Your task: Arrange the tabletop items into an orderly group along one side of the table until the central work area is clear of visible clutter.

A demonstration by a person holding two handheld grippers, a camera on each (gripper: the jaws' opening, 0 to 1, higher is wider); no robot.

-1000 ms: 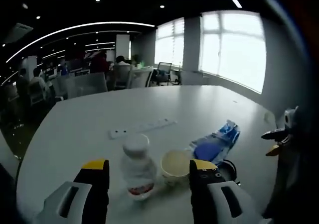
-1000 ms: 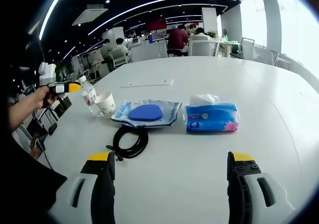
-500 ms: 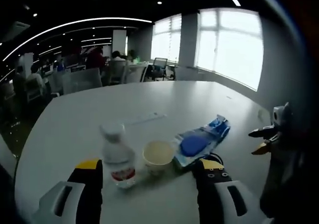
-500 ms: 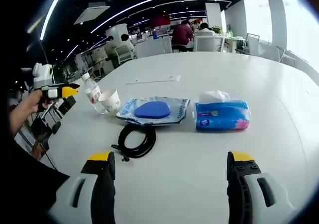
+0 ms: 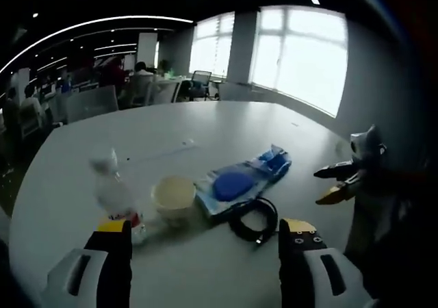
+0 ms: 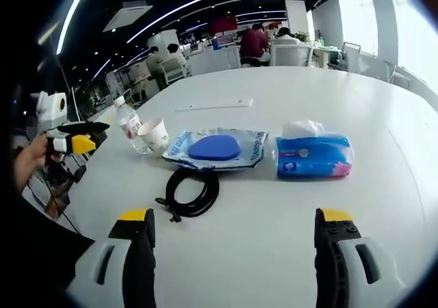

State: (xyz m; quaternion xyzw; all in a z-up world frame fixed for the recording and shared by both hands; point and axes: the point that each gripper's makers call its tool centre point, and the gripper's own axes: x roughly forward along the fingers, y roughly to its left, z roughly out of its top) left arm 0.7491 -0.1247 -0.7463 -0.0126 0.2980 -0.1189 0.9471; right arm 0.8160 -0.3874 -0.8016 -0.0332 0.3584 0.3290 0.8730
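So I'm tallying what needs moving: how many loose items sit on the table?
6: water bottle and paper cup at one end, then blue pouch, tissue pack, black cable coil nearer, and a white strip farther back.

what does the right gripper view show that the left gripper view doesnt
Right gripper view alone: the blue tissue pack with white tissue poking out, beside the pouch. Left gripper view alone: bright windows behind the table. Both share the clear plastic water bottle, white paper cup, blue-and-white flat pouch, coiled black cable and white flat strip. Each sees the other hand-held gripper, open.
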